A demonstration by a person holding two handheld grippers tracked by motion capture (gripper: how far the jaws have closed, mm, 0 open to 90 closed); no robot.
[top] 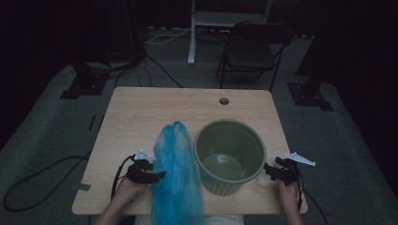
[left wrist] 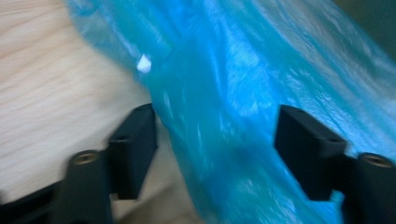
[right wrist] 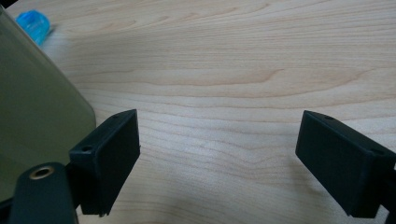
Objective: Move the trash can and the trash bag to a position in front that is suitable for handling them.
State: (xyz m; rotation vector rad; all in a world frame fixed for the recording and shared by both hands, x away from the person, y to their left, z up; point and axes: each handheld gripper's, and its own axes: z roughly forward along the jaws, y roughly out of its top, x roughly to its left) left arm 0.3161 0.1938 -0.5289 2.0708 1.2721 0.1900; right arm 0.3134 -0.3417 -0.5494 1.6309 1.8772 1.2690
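A blue plastic bag (top: 176, 173) lies lengthwise on the wooden table (top: 141, 117), its near end hanging over the front edge. An empty green pot (top: 230, 154) stands just right of it. My left gripper (top: 157, 176) is at the bag's left side, open. In the left gripper view the blue plastic bag (left wrist: 243, 107) lies between the wide-apart jaws of that gripper (left wrist: 215, 144). My right gripper (top: 268, 169) sits open just right of the pot. In the right gripper view bare wood lies between the jaws of the right gripper (right wrist: 217, 154), with the pot's wall (right wrist: 32, 102) at the left.
A round cable hole (top: 224, 101) is in the table's far edge. A folding chair (top: 251, 49) and stand legs (top: 192, 37) are on the carpet behind the table. Cables (top: 47, 173) trail off the left side.
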